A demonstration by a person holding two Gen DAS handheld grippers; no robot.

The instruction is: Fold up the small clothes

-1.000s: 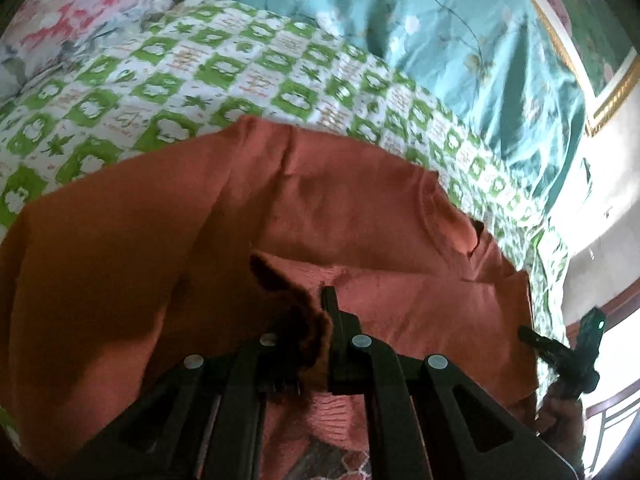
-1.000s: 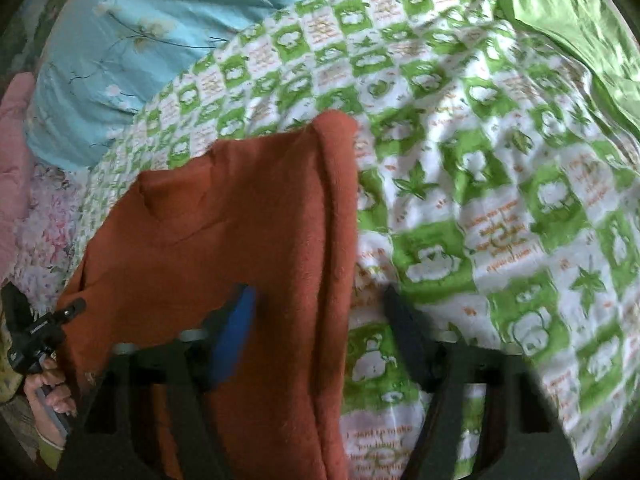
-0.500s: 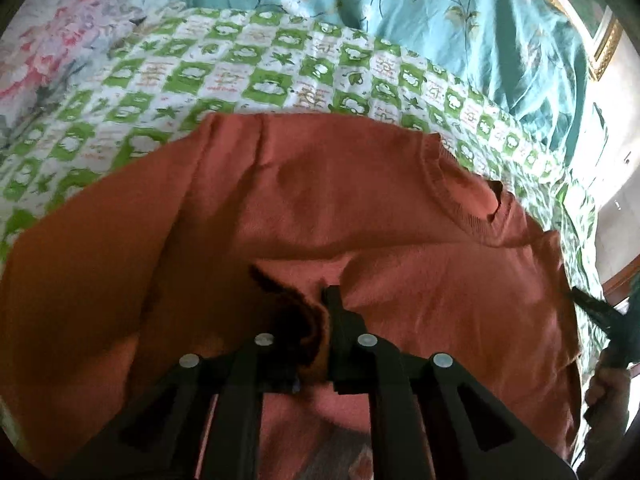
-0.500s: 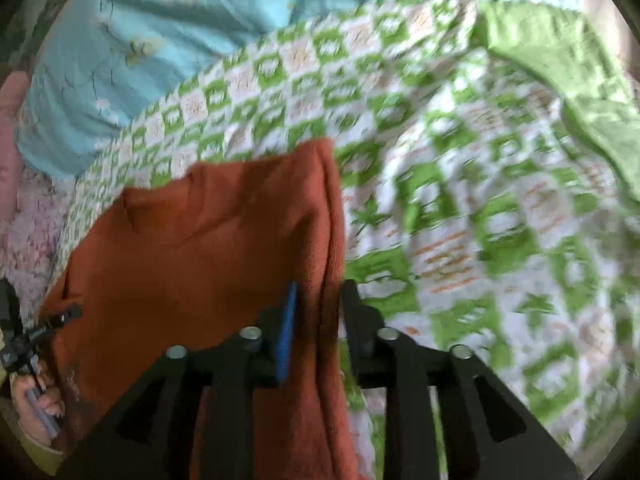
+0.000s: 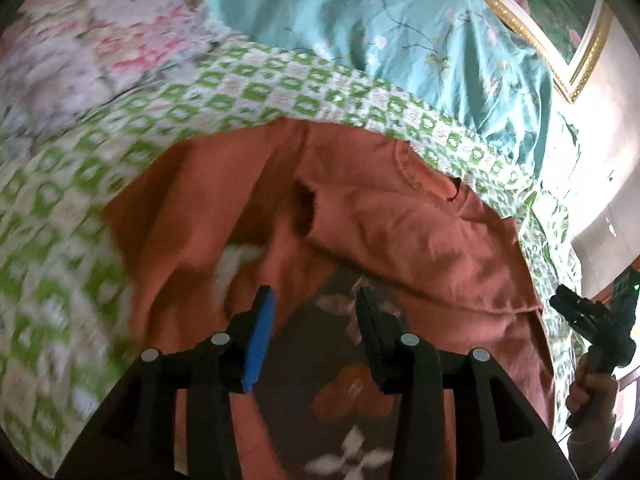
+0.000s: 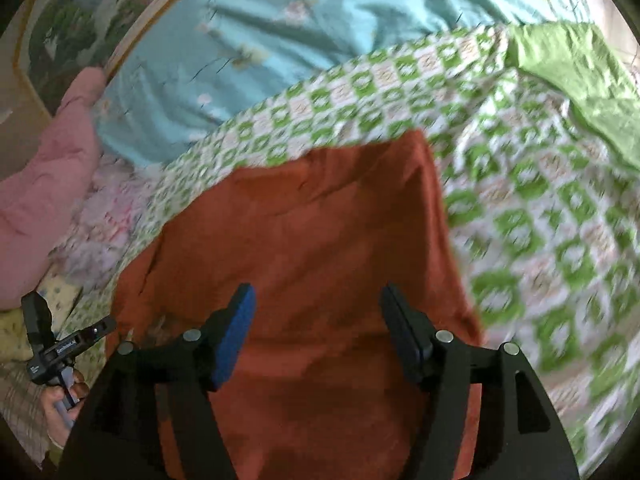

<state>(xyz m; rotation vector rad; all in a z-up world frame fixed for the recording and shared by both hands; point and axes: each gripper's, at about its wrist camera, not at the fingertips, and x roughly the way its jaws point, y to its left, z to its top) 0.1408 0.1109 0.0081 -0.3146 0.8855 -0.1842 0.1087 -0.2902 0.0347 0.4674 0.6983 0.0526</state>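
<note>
- while both grippers hang above the bed, the rust-orange sweater [image 5: 420,216] lies spread on the green-and-white checked sheet [image 5: 100,184], its ribbed neckline toward the right side of the left wrist view.
- left gripper [image 5: 312,312]: its fingers are opening, with nothing pressed between them; through the gap shows a dark flowered cloth [image 5: 344,392], and the sweater's loose fold sits just beyond the tips.
- one of the left fingers carries a blue pad [image 5: 260,340]; the other is plain black.
- right gripper [image 6: 316,312]: its fingers are opening too, wide apart, with the sweater [image 6: 320,240] lying flat below them and not pinched.
- from the right wrist view the sweater's long straight edge runs up to a corner on the checked sheet [image 6: 540,208], and a plain green cloth [image 6: 580,80] lies at the far right.
- a teal flowered quilt [image 5: 380,32] is bunched behind the sheet, and a pink flowered cover [image 5: 92,40] sits to the left of it.
- at the right edge of the left wrist view a hand [image 5: 592,396] holds the other gripper's handle; at the left edge of the right wrist view a hand [image 6: 60,408] does the same.
- a gold-framed picture [image 5: 568,20] leans behind the quilt.
</note>
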